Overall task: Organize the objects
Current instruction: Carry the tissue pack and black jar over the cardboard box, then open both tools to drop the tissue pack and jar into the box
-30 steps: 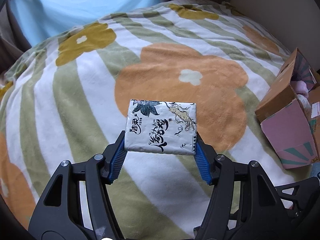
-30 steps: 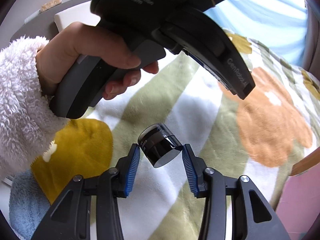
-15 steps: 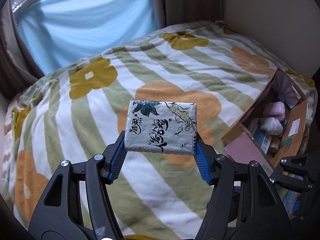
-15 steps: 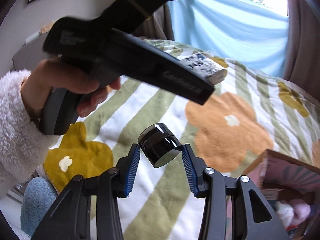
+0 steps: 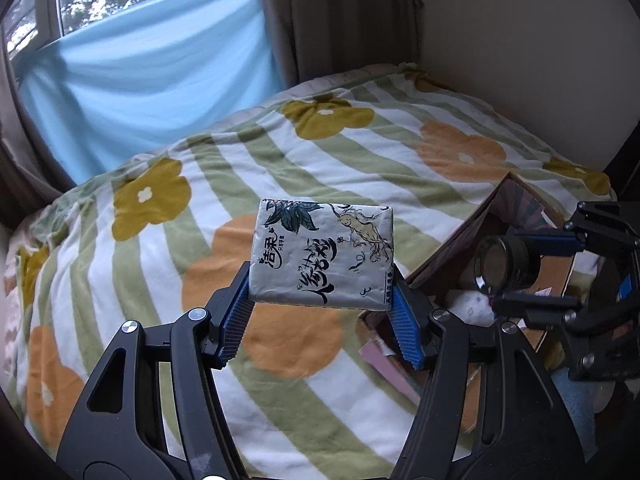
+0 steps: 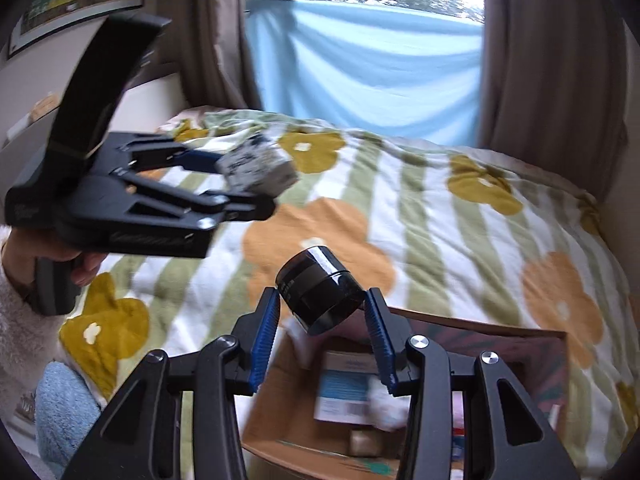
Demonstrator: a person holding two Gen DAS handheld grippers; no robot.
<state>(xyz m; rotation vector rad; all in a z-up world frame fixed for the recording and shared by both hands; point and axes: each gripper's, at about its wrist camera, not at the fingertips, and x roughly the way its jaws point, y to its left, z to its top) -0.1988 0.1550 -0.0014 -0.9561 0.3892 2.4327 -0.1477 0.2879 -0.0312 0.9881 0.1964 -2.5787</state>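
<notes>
Left wrist view: the left gripper (image 5: 322, 312) holds a silver, rectangular soft pack of tissues with black calligraphy and a leaf drawing (image 5: 323, 254), its blue-padded jaws clamped on the pack's two short sides, above a bed covered by a fleecy blanket of green and white stripes with orange and mustard flowers (image 5: 280, 160). At the right edge of the same view the right gripper (image 5: 532, 268) carries a small round black jar with a glossy lid (image 5: 505, 266) over an open brown cardboard box with pink patterned flaps (image 5: 480, 240) that stands against the bed's side. Right wrist view: the right gripper's jaws stand narrow, pressed on the black jar, which tilts with its base toward the camera, directly above the box, where a white-and-teal package (image 6: 346, 394) and other small items lie. A hand in a white fluffy sleeve (image 6: 16, 320) grips the left gripper's handle at the left. A pale blue cloth (image 6: 368, 68) hangs beneath the window between brown curtains (image 6: 552, 52).
</notes>
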